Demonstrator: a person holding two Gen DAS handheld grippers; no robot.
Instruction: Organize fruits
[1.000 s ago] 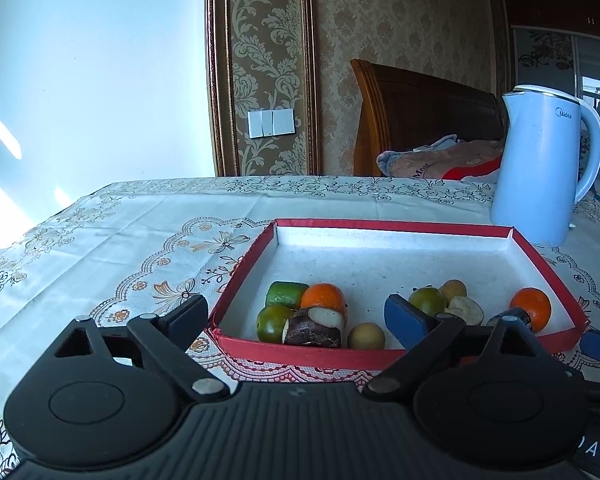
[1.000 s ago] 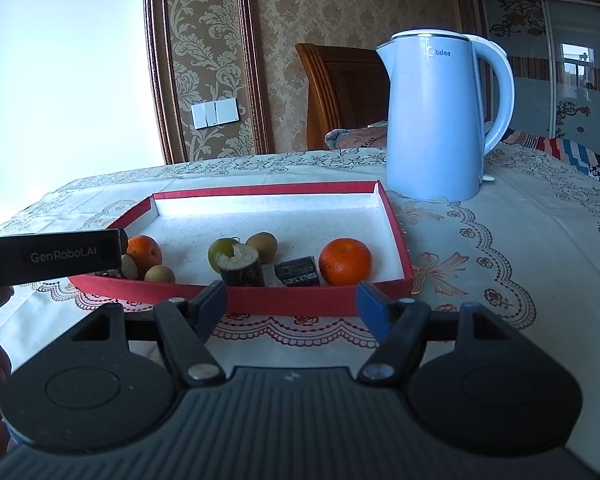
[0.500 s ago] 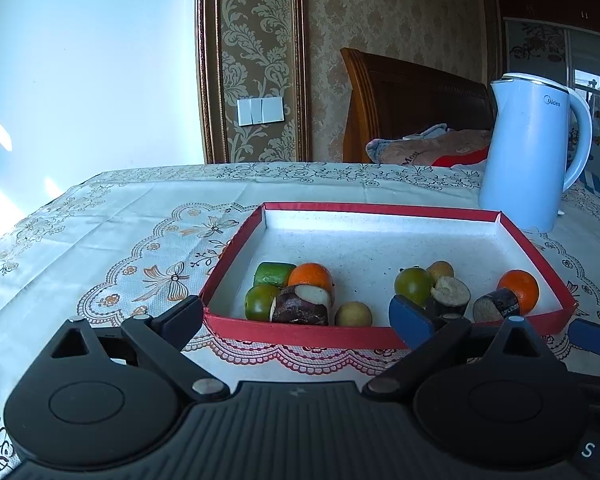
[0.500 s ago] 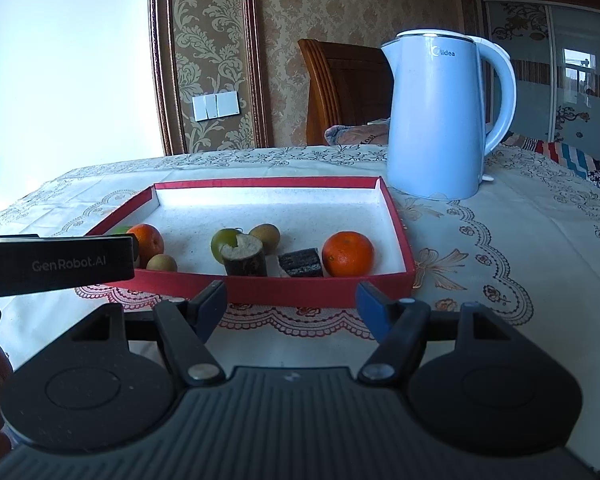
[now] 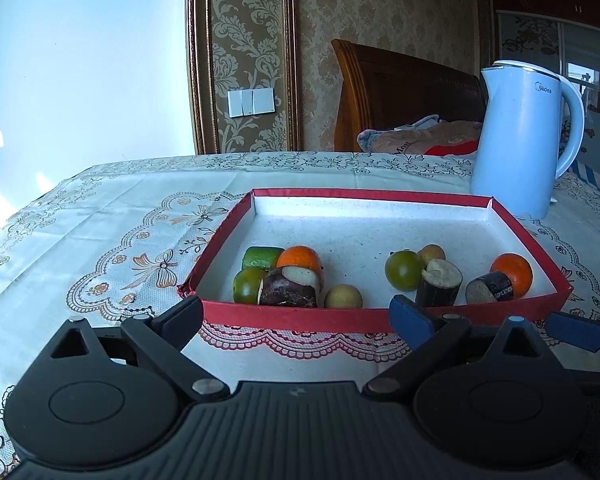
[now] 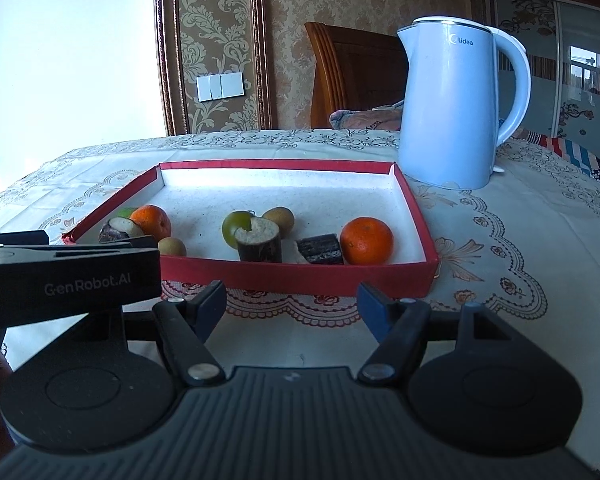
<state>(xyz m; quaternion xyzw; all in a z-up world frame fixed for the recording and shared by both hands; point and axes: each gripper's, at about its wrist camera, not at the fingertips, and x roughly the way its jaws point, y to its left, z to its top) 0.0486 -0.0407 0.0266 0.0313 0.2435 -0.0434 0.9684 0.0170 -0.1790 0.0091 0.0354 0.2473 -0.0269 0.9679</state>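
A red-walled tray [image 5: 284,314] [image 6: 300,276] with a white floor holds two groups of fruit. The left group has an orange [image 5: 300,260], two green fruits [image 5: 247,285], a sugarcane piece [image 5: 288,288] and a small brown fruit [image 5: 343,297]. The right group has a green fruit [image 5: 403,270] [image 6: 236,226], a sugarcane piece [image 6: 260,242], a dark piece [image 6: 320,249] and an orange [image 6: 366,240]. My left gripper [image 5: 296,316] is open and empty, just short of the tray's near wall. My right gripper [image 6: 292,300] is open and empty, also before the near wall.
A light blue electric kettle [image 5: 524,140] [image 6: 452,104] stands on the lace tablecloth behind the tray's right corner. The left gripper's body [image 6: 60,276] shows at the left of the right wrist view. A wooden headboard [image 5: 404,96] and bedding lie beyond the table.
Both grippers have drawn back and risen a little from the tray. The left gripper's right finger no longer reaches over the tray's near wall. No fruit moved.
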